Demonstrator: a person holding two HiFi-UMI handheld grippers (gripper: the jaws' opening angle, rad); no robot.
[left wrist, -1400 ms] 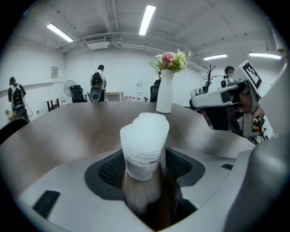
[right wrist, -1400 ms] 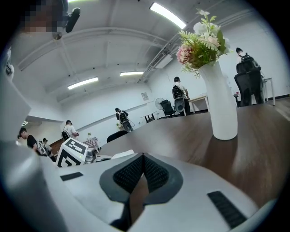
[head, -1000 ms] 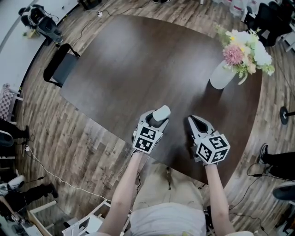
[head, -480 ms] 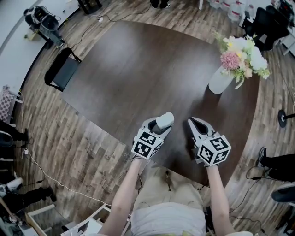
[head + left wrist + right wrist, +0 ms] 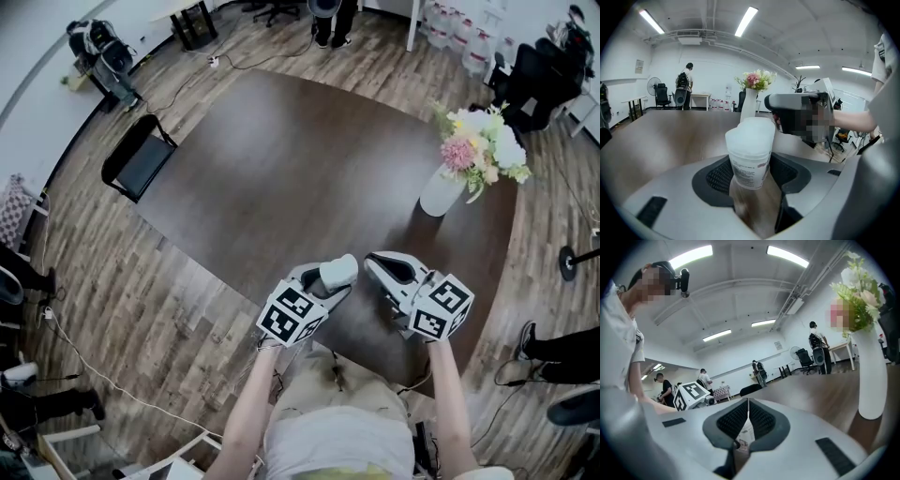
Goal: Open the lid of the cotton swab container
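Observation:
The cotton swab container (image 5: 338,271) is a small white plastic tub with a printed label and a frosted lid on top. My left gripper (image 5: 334,278) is shut on its lower body and holds it upright above the table's near edge. In the left gripper view the tub (image 5: 749,159) stands between the pads of the left gripper (image 5: 751,177). My right gripper (image 5: 372,262) hangs just right of the tub with its jaws shut, tip turned toward the lid but apart from it. It shows as a dark shape (image 5: 778,103) behind the lid. In its own view the right gripper (image 5: 748,420) is shut; a bit of white print shows below its pads.
A white vase of flowers (image 5: 448,190) stands at the far right of the dark wooden table (image 5: 281,159). A black chair (image 5: 136,157) stands at the table's left. People and office chairs are in the background of the gripper views. The left gripper's marker cube (image 5: 691,397) shows at the left.
Both grippers have risen off the table's near edge, the tub with the left one. The right gripper's tip has swung left, closer to the lid.

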